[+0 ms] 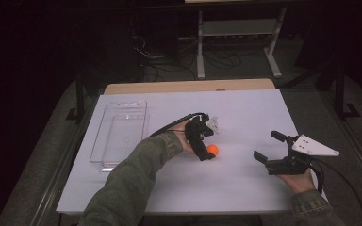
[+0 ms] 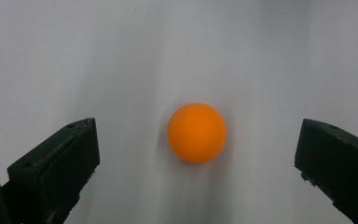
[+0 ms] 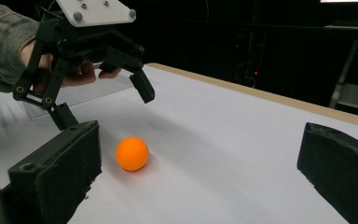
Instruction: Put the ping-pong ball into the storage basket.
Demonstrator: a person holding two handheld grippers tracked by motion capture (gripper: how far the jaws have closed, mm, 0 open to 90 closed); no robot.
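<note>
An orange ball (image 1: pixel 212 149) lies on the white table top (image 1: pixel 245 188), near the middle. My left gripper (image 1: pixel 208 145) hangs just above it, pointing down, open, with the ball (image 2: pixel 196 132) on the sheet between its spread jaws and untouched. My right gripper (image 1: pixel 267 146) is off to the right of the ball, also open and holding nothing. In the right gripper view the ball (image 3: pixel 132 153) rests ahead of my own jaws, and the left gripper (image 3: pixel 105 105) hovers over it with its fingers apart.
A clear plastic tray (image 1: pixel 120 132) lies on the left part of the table, and its wall (image 3: pixel 88 91) shows behind the left hand. The table's wooden back edge (image 1: pixel 188 86) runs along the far side. Beyond it are white frame legs (image 1: pixel 200 56) and cables on a dark floor.
</note>
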